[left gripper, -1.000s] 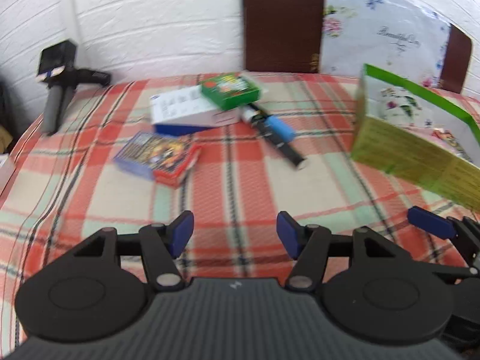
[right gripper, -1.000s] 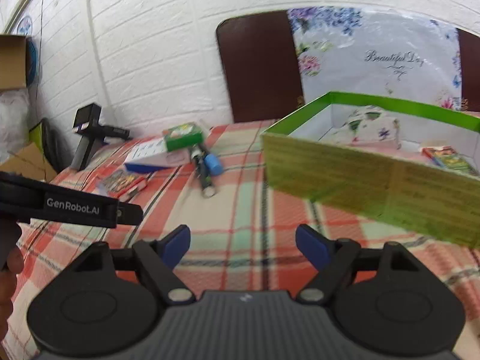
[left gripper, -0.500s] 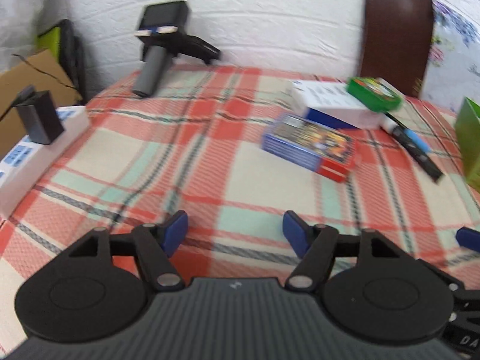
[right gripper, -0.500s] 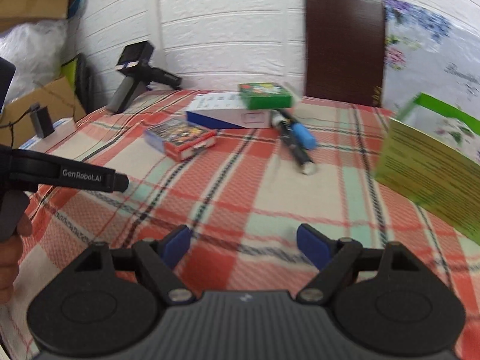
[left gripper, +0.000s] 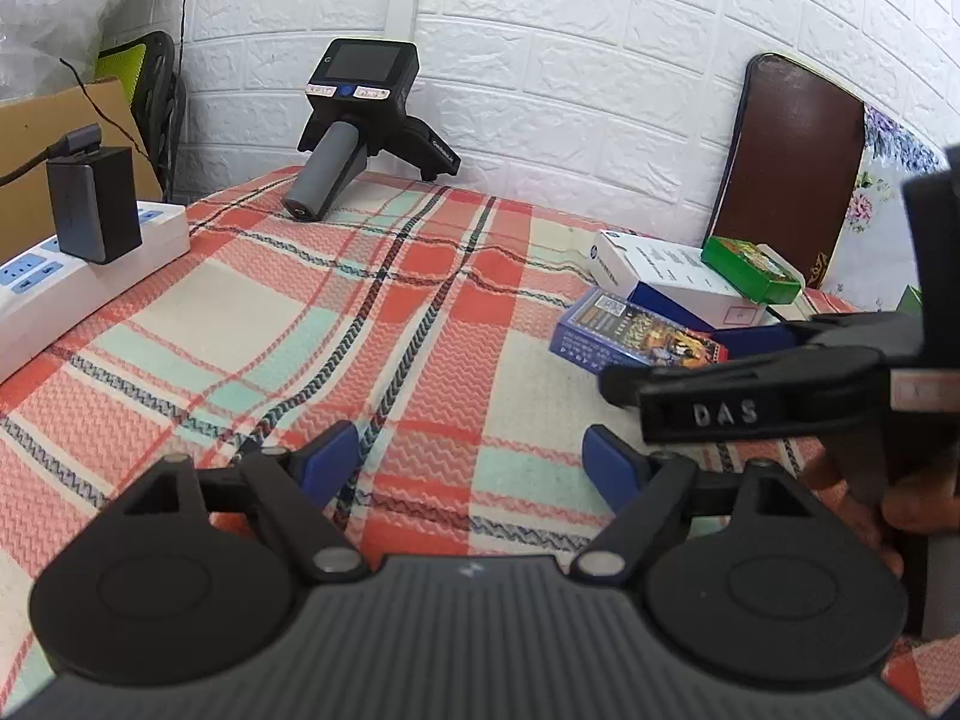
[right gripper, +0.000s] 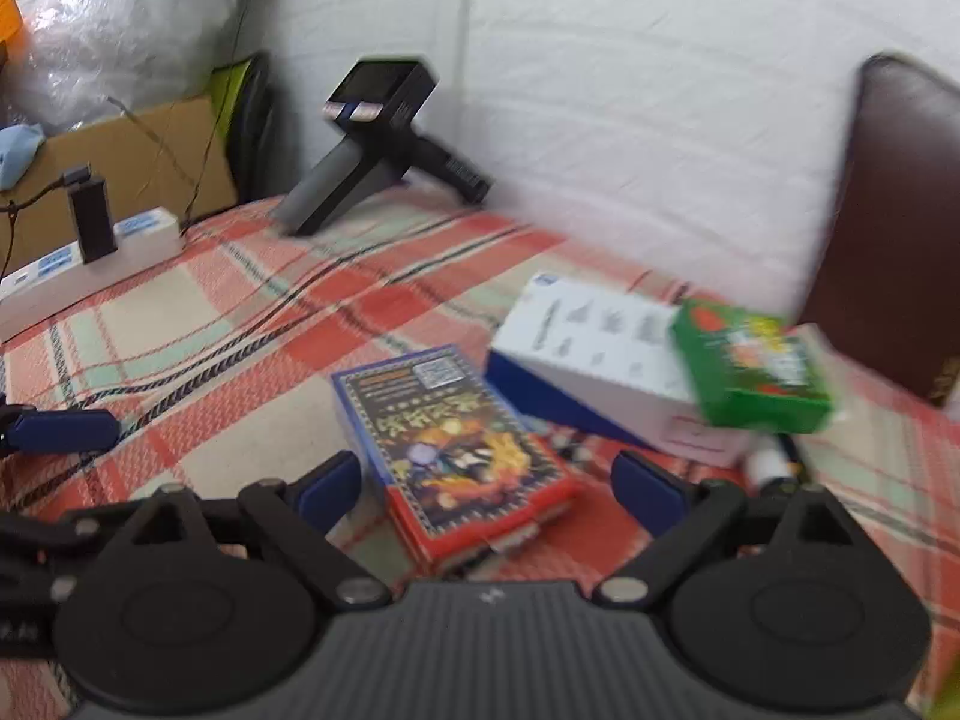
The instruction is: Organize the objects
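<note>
A blue-and-red card box (right gripper: 456, 444) lies flat on the plaid cloth (left gripper: 360, 312), between the fingers of my right gripper (right gripper: 489, 489), which is open; its pads stand clear of the box. Behind it a green box (right gripper: 750, 366) rests on a white-and-blue box (right gripper: 588, 348), and a marker's end (right gripper: 771, 465) shows beside them. My left gripper (left gripper: 471, 465) hovers over bare cloth with its jaws opening and nothing between them. The card box (left gripper: 636, 339) is to its right. One left fingertip (right gripper: 60, 429) shows at the right wrist view's left edge.
A white power strip (left gripper: 78, 276) with a black charger (left gripper: 93, 204) lies at the left edge. A spare handheld device with a screen (left gripper: 360, 120) leans by the white brick wall. A brown chair back (left gripper: 792, 162) stands behind the boxes. A hand (left gripper: 900, 498) grips the right tool.
Both views have swung left, and the green open carton has left them. The right gripper has come up around the card box. The left jaws have widened.
</note>
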`<state>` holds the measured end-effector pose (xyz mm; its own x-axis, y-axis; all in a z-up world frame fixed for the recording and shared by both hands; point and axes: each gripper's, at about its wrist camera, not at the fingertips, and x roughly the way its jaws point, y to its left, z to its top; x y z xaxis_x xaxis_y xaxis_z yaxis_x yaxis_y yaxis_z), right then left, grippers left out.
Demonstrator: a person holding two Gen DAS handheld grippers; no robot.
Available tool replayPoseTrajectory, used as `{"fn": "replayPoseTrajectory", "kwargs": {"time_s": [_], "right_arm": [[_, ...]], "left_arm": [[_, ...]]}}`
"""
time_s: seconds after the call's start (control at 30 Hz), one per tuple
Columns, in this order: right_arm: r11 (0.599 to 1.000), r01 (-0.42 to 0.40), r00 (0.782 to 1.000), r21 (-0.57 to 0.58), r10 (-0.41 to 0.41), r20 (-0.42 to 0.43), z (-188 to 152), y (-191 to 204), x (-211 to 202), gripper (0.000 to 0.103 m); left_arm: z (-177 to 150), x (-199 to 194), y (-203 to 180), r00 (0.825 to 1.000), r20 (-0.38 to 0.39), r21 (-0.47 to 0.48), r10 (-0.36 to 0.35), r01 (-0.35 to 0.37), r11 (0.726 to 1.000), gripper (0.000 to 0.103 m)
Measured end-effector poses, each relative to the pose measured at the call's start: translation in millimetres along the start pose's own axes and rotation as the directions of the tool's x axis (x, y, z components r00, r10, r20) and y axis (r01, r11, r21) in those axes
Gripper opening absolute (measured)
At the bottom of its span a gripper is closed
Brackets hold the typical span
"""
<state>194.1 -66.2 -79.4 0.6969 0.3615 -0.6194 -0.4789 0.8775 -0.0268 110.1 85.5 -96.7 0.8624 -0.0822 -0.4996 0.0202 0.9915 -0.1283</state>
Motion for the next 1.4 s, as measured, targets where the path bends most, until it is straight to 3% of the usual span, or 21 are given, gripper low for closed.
{"fn": "replayPoseTrajectory", "kwargs": {"time_s": [0.07, 0.17, 0.53, 0.6, 0.67, 0.73, 0.8, 0.9, 1.0, 1.03, 1.07, 1.13, 1.23, 1.33, 1.4], "right_arm": [[1.0, -0.016, 1.0, 0.014, 0.016, -0.007, 0, 0, -1, 0.072], [1.0, -0.006, 1.0, 0.024, 0.006, 0.001, -13, 3, -16, 0.065], [0.968, 0.19, 0.982, 0.164, -0.191, -0.009, -120, -2, -149, 0.065], [0.956, 0.222, 0.974, 0.191, -0.225, -0.008, -138, 0, -169, 0.065], [0.953, 0.229, 0.972, 0.2, -0.234, 0.004, -149, 4, -182, 0.066], [0.956, 0.226, 0.973, 0.189, -0.231, 0.007, -151, 5, -185, 0.07], [0.956, 0.218, 0.975, 0.197, -0.224, 0.007, -151, 3, -187, 0.07], [0.956, 0.208, 0.977, 0.205, -0.215, 0.01, -152, 0, -188, 0.073], [0.962, 0.194, 0.98, 0.193, -0.2, 0.015, -153, 1, -186, 0.065], [0.965, 0.186, 0.981, 0.187, -0.193, 0.02, -153, 2, -186, 0.061], [0.966, 0.174, 0.983, 0.19, -0.182, 0.027, -153, 2, -186, 0.061], [0.964, 0.159, 0.984, 0.214, -0.171, 0.04, -154, 0, -190, 0.06], [0.945, 0.183, 0.975, 0.27, -0.209, 0.071, -157, -11, -202, 0.06], [0.924, 0.235, 0.948, 0.3, -0.286, 0.137, -153, -28, -222, 0.06], [0.906, 0.293, 0.916, 0.305, -0.357, 0.18, -148, -41, -236, 0.06]], "left_arm": [[0, 0, -1, 1.0, -0.001, 0.005, 0.003, -0.003, 1.0, 0.084], [-1, -1, -3, 1.0, -0.003, 0.014, 0.009, -0.009, 1.0, 0.085], [1, -1, -16, 0.998, -0.052, 0.097, 0.042, -0.037, 0.995, 0.086], [4, -10, -23, 0.995, -0.1, 0.059, -0.019, 0.025, 0.998, 0.086], [6, -24, -33, 0.971, -0.164, -0.042, -0.173, 0.168, 0.985, 0.086], [4, -30, -53, 0.917, -0.26, -0.105, -0.304, 0.286, 0.953, 0.083], [-1, -32, -74, 0.861, -0.349, -0.127, -0.37, 0.348, 0.929, 0.078], [-7, -36, -99, 0.824, -0.409, -0.116, -0.391, 0.378, 0.919, 0.078], [-10, -33, -119, 0.828, -0.425, -0.083, -0.366, 0.367, 0.927, 0.078], [-12, -33, -127, 0.83, -0.426, -0.053, -0.36, 0.374, 0.926, 0.075], [-15, -33, -137, 0.834, -0.422, -0.008, -0.355, 0.388, 0.922, 0.064], [-16, -36, -150, 0.844, -0.409, 0.04, -0.347, 0.397, 0.917, 0.061], [-5, -38, -164, 0.83, -0.413, 0.034, -0.374, 0.424, 0.905, 0.052], [13, -47, -192, 0.826, -0.369, 0.08, -0.425, 0.484, 0.871, 0.049], [27, -53, -219, 0.822, -0.339, 0.12, -0.458, 0.52, 0.846, 0.049]]}}
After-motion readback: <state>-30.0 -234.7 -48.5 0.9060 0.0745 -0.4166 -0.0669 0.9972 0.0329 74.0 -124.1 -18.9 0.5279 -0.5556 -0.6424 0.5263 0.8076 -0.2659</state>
